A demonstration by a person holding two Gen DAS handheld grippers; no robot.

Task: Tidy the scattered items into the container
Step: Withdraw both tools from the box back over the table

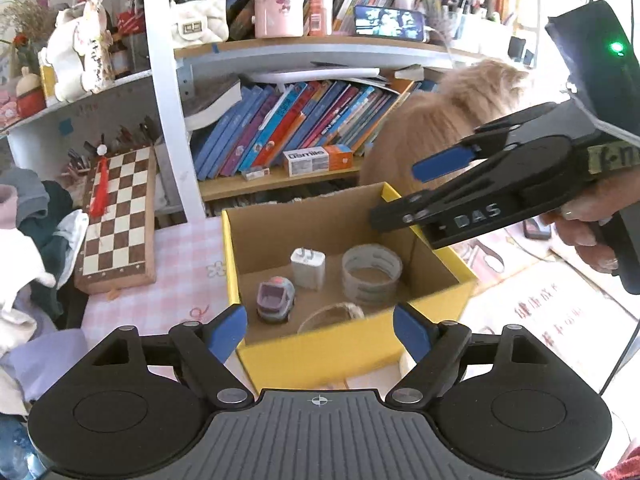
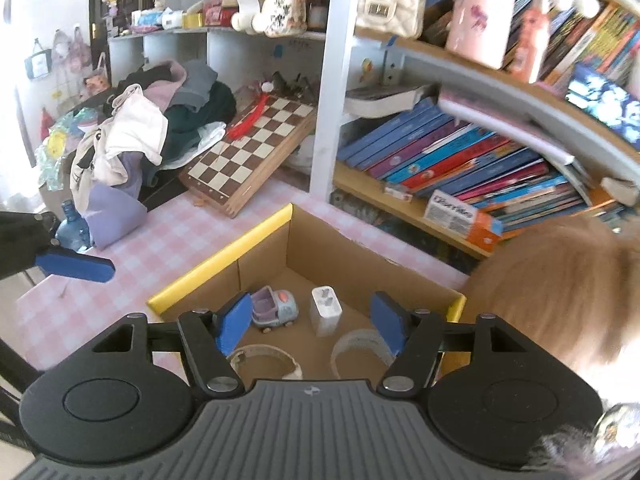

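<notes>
Both hand-held grippers — left [image 1: 320, 330], right [image 2: 314, 326] — gape wide, empty.

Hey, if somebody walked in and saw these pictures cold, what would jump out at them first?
Probably the yellow-rimmed cardboard box on the pink checked table, holding a toy car, a white charger and a tape roll. Next, the fluffy ginger cat right behind the box, by the bookshelf. Both grippers hover open over the box.

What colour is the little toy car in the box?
The toy car is light purple with a grey-blue body and an orange-pink patch on its front. The right wrist view shows it best.
</notes>
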